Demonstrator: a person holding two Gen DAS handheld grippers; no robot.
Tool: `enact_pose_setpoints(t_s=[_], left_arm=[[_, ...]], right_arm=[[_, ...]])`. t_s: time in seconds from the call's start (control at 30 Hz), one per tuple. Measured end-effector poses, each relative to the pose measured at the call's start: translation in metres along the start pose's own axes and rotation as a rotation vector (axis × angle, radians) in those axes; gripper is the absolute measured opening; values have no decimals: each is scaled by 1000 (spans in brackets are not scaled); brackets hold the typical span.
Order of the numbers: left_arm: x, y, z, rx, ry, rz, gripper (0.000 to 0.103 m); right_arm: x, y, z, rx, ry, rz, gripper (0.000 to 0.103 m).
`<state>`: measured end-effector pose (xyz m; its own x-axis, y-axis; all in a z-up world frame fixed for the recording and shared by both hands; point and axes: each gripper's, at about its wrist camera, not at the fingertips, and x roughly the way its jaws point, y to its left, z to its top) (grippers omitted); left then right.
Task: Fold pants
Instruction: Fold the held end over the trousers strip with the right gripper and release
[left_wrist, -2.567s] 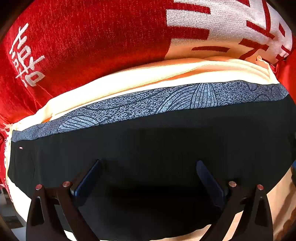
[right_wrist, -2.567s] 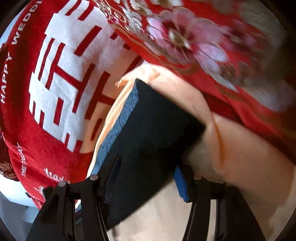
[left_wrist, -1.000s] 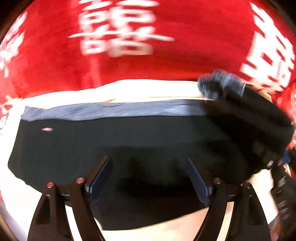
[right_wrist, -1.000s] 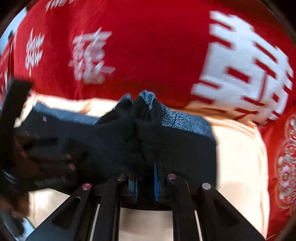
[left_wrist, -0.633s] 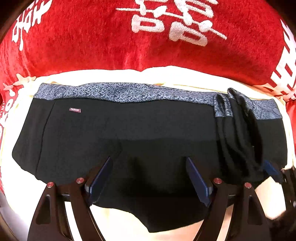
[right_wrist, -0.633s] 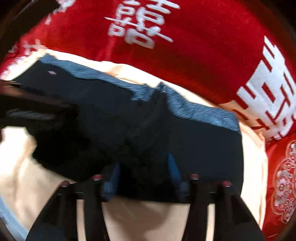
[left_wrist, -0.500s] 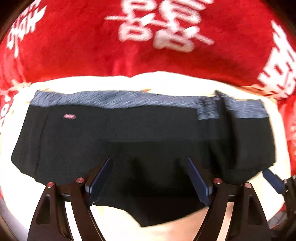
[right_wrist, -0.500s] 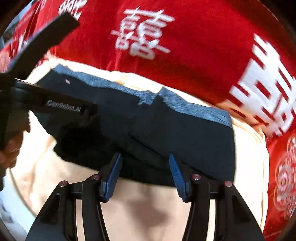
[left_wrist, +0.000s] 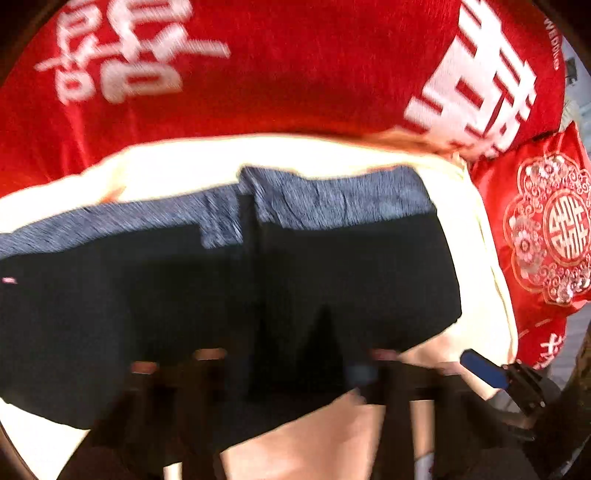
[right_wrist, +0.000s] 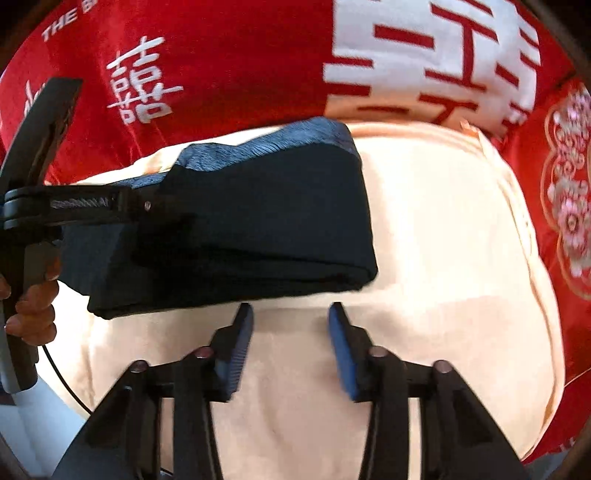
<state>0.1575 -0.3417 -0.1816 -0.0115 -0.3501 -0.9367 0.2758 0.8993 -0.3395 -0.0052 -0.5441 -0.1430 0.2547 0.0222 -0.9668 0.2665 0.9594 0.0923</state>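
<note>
- The black pants (right_wrist: 258, 225) with a blue-grey patterned waistband (right_wrist: 266, 147) lie folded on a cream cloth (right_wrist: 443, 240), which in turn lies on a red blanket (right_wrist: 236, 66) with white characters.
- In the right wrist view the pants sit toward the left and far part of the cream cloth, their folded edge on the right.
- The right gripper (right_wrist: 291, 339) hangs just near of the pants' near edge, over bare cream cloth. Its blue-padded jaws are apart and closing, with nothing between them.
- The left gripper (right_wrist: 147, 210) reaches in from the left over the left part of the pants; a hand (right_wrist: 33, 306) holds its handle at the left edge.
- In the left wrist view, which is blurred, the left gripper (left_wrist: 280, 369) is over the near edge of the pants (left_wrist: 221, 302). Its jaws are closing; whether they pinch the dark cloth I cannot tell.
- A red embroidered cushion (left_wrist: 546, 236) lies to the right of the cream cloth.
- The right gripper's blue pad (left_wrist: 484, 369) shows at the near right.
</note>
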Motion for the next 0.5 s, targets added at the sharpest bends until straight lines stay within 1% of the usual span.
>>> enact_pose_setpoints(t_s=[0.03,0.07,0.17,0.23,0.33,0.43,0.5], left_arm=[[3,1,2,4,13,-14,17],[-1,1,-1,12,21,-30,6],[-8,-1,-5,39,21,-44,6],[-10,5,-11,60,27,-20,6],[-7,15,-19,29,46,-13,6],[-7,14,-24,37,28,3,6],[-6,13,-25,44,22,19,6]], right_arm=[[0,-6,0,25,9,14,35],[0,-14,1,53,14,23,35],[-7,-33,7,97,-4,22,35],[-10,-46,16,117,-20,21,35],[1,-60,41,128,-35,53,35],[24,-55,68,81,-31,74,35],[44,-41,73,50,2,72,34]])
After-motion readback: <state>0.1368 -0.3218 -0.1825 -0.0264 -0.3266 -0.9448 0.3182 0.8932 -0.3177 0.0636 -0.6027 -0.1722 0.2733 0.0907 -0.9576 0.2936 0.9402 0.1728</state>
